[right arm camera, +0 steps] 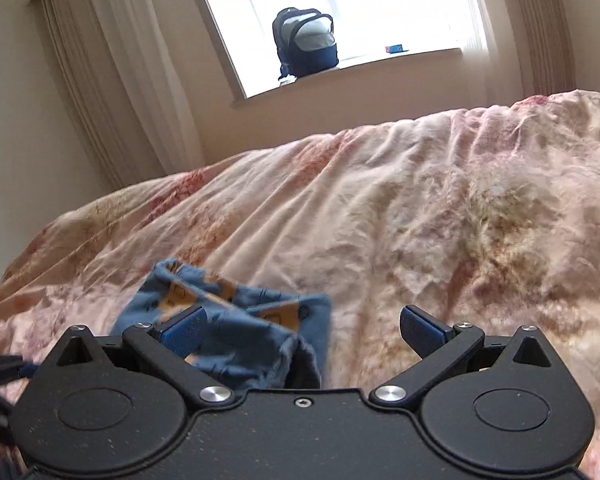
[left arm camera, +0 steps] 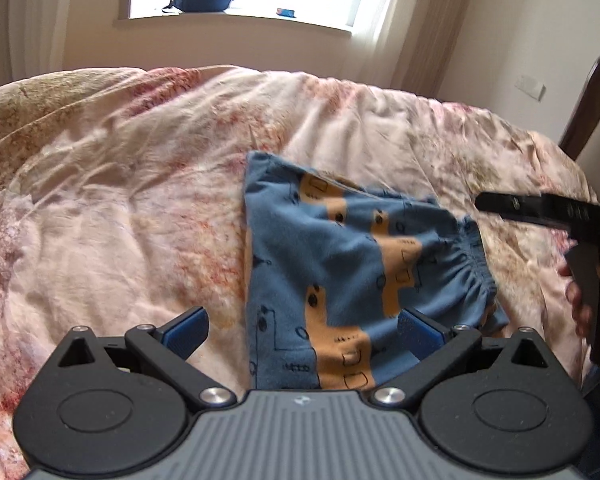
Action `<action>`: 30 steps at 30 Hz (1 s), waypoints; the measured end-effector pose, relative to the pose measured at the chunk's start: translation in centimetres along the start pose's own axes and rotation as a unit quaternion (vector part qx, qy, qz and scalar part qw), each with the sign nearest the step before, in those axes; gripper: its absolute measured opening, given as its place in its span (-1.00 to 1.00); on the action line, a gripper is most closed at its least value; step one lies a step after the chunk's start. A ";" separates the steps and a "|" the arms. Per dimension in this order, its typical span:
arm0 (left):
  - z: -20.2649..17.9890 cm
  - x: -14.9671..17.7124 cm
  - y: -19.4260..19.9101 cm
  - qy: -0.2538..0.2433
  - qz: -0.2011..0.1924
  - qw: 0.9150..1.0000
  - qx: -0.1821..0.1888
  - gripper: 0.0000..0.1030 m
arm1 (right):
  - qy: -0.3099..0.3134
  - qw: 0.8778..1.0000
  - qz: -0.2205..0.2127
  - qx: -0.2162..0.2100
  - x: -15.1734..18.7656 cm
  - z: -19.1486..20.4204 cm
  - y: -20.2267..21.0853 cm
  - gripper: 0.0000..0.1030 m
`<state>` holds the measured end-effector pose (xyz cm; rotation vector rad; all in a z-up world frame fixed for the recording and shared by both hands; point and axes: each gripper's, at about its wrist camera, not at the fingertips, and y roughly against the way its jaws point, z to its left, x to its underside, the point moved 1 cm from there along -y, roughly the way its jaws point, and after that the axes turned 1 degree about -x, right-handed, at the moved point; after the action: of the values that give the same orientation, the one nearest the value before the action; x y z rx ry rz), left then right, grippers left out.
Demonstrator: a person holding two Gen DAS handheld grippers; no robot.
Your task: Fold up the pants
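Small blue pants with orange vehicle prints lie folded on the pink floral bedspread; the gathered waistband is at the right. My left gripper is open and empty just above their near edge. My right gripper is open and empty, with the pants below its left finger. The right gripper's body also shows at the right edge of the left wrist view, beside the waistband.
A window sill at the back holds a dark backpack and a small blue item. Curtains hang beside the window. A dark wooden chair back stands at the bed's right.
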<state>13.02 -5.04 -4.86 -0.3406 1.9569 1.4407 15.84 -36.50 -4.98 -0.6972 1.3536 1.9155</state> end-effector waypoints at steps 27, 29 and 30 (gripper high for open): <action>1.8 0.1 -1.7 0.066 -0.014 0.998 0.019 1.00 | 0.062 0.995 0.022 -0.076 -0.1 1.1 -3.7 0.99; 2.1 0.0 -1.9 0.075 -0.033 0.996 0.030 1.00 | 0.072 0.993 0.023 -0.085 -0.4 0.7 -4.2 0.99; 2.2 -0.1 -2.0 0.081 -0.040 0.995 0.035 1.00 | 0.072 0.993 0.022 -0.090 -0.5 0.5 -4.5 0.99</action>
<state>15.06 -3.73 -6.67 -0.5120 2.0924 1.3254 19.69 -35.14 -7.10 -0.9172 1.3021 2.0752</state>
